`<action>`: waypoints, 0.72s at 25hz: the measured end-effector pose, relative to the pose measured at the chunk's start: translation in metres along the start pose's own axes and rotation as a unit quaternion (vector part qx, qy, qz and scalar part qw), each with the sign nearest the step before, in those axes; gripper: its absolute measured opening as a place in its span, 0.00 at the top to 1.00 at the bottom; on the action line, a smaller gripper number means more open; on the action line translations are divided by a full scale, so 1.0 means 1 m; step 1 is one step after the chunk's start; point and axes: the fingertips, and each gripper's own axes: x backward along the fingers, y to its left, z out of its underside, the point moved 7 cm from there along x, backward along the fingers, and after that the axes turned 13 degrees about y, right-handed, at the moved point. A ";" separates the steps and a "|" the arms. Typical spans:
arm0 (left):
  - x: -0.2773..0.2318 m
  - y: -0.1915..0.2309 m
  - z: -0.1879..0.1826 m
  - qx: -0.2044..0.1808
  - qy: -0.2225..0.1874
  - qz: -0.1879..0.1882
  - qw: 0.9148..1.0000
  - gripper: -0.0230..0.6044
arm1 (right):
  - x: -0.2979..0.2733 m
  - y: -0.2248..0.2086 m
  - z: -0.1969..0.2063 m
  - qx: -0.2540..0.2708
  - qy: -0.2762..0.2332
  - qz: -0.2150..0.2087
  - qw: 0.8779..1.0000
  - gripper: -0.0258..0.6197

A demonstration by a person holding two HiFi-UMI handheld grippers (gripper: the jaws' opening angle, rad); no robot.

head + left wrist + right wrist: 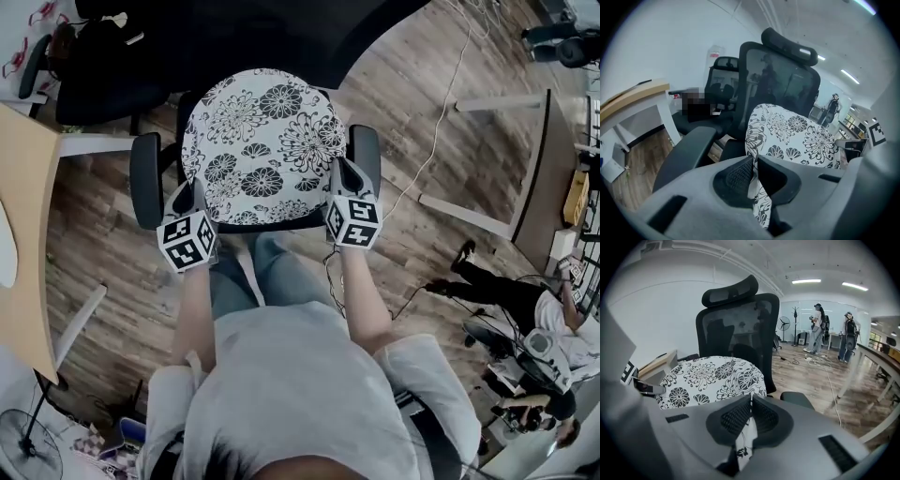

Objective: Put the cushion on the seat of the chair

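A round white cushion (260, 142) with black flowers hangs over the seat of a black office chair (364, 150), held at its near edge by both grippers. My left gripper (192, 200) is shut on the cushion's left edge (754, 140); the fabric runs down between its jaws. My right gripper (338, 184) is shut on the cushion's right edge (749, 394) in the same way. The left gripper view shows the chair's left armrest (686, 152) beside the cushion, with the mesh back and headrest (733, 319) behind it. The seat itself is hidden under the cushion.
A second black chair (103, 75) stands at the back left by a wooden desk (23, 234). Another desk (534, 178) and a white cable (441, 122) lie to the right. People stand further off (818, 326); another crouches at right (525, 309). A fan (28, 450) sits near left.
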 end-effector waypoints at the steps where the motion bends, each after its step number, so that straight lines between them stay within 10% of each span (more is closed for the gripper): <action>1: -0.006 -0.001 0.001 -0.002 0.007 -0.005 1.000 0.93 | -0.007 -0.004 0.001 -0.003 0.007 -0.001 1.000 0.93; 18: -0.088 0.019 0.037 0.014 0.096 -0.041 0.994 0.93 | -0.102 -0.015 0.047 0.025 0.105 -0.023 0.994 0.93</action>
